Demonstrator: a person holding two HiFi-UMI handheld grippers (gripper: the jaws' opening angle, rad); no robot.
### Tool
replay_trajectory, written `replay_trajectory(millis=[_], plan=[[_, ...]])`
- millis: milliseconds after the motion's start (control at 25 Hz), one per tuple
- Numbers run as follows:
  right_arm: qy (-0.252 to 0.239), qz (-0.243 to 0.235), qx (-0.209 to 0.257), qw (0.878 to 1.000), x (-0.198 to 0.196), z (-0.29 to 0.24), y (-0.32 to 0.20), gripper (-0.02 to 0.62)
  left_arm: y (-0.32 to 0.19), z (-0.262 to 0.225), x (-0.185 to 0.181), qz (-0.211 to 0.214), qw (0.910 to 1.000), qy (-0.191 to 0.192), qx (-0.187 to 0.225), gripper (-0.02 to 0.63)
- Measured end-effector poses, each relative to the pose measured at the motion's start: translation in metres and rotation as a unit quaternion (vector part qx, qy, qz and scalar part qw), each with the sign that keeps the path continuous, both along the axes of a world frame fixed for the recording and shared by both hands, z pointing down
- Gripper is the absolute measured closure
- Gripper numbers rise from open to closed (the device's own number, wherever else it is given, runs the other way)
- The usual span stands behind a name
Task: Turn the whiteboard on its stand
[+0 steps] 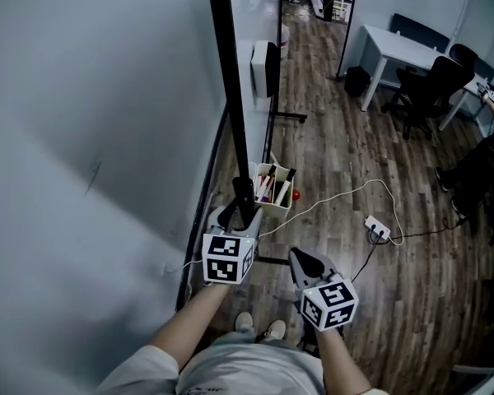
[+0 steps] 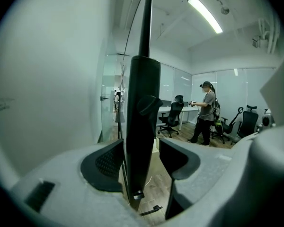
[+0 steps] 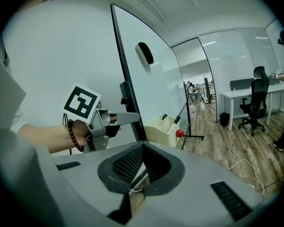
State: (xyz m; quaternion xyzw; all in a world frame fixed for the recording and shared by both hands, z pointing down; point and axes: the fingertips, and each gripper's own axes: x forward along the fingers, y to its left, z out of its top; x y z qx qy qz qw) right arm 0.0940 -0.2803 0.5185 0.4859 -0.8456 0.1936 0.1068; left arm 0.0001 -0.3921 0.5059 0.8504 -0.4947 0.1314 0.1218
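Observation:
The whiteboard (image 1: 82, 138) fills the left of the head view, held in a black frame post (image 1: 230, 97) on a wheeled stand. My left gripper (image 1: 235, 212) reaches to the post's lower part. In the left gripper view the post (image 2: 142, 126) stands between the jaws of that gripper (image 2: 141, 160), with thin slivers of gap on both sides. My right gripper (image 1: 300, 257) hangs to the right of the post, apart from it. Its pads meet at the tips with nothing between them (image 3: 143, 148). The right gripper view shows the board face (image 3: 156, 89) and the left gripper (image 3: 125, 118) at the post.
A cream box of markers (image 1: 273, 188) hangs on the stand by a red ball (image 1: 296, 195). An eraser (image 1: 266, 68) sticks to the board. A power strip (image 1: 377, 229) and white cable lie on the wood floor. A desk (image 1: 395, 48), office chairs (image 1: 428, 93) and a person (image 2: 206, 112) are farther off.

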Motion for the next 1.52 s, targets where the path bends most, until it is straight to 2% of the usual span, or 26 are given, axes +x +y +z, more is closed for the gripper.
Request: replay_trajectory(millis=[360,440,840,1280,1520], plan=[[0.0,0.005,-0.007,1.0,0.006,0.005,0.002,0.6,-0.02,-0.002,0.006,-0.001,0.9999,-0.006,0.01,0.372],[0.001,0.007,-0.008,1.0,0.007,0.006,0.002,0.6,-0.02,-0.001,0.008,0.004,0.9999,-0.008,0.013,0.407],[-0.001,0.005,-0.013,1.0,0.004,0.005,0.016,0.6,-0.014,-0.004,0.009,0.004,0.9998,-0.014,0.01,0.411],[-0.007,0.008,-0.014,1.0,0.001,-0.024,0.036,0.6,0.024,-0.03,0.006,0.015,0.9997,-0.017,0.012,0.411],[-0.005,0.01,-0.01,1.0,-0.003,0.002,0.063,0.6,0.068,-0.004,0.0,0.016,0.9996,-0.013,0.019,0.411]])
